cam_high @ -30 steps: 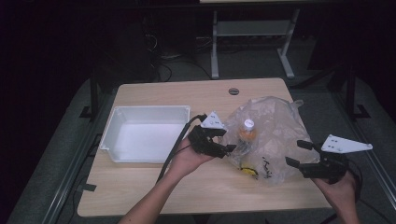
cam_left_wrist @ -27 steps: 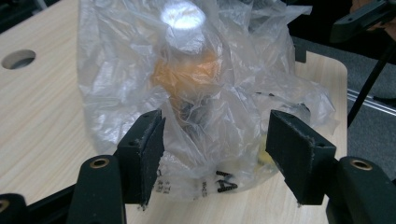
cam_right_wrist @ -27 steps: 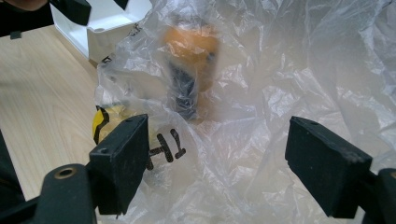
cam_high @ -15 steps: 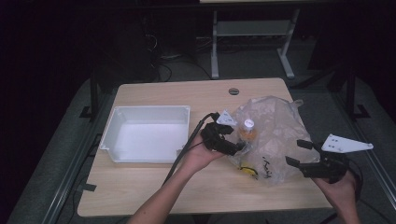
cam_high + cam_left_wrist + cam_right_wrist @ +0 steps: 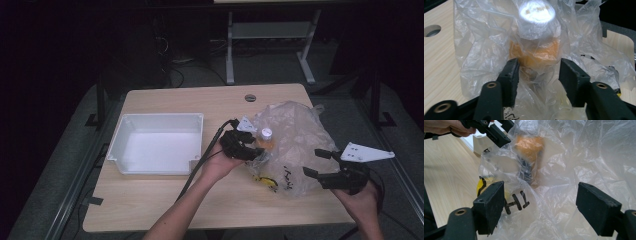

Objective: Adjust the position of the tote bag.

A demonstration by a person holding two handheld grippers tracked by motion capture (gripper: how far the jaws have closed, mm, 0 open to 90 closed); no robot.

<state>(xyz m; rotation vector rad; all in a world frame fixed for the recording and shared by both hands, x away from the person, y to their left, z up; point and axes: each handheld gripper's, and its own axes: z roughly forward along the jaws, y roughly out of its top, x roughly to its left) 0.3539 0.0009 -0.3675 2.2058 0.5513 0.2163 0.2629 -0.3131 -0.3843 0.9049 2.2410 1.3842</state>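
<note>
Your left claw [image 5: 537, 75] has just been closing, its jaws straddling the white-capped orange bottle [image 5: 536, 37] through the crinkled clear plastic bag [image 5: 481, 50], not yet pressing. The film is probably slippery; grip the rigid body below the cap. Your right claw [image 5: 540, 206] stands wide open, empty.

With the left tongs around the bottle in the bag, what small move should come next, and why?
Probably close the left tongs a little more until the pads press the bottle through the bag. They have just been closing, the orange body sits between them, yet small gaps seem to remain on both sides. The right tongs stand open at the bag's near edge, gripping nothing.
</note>
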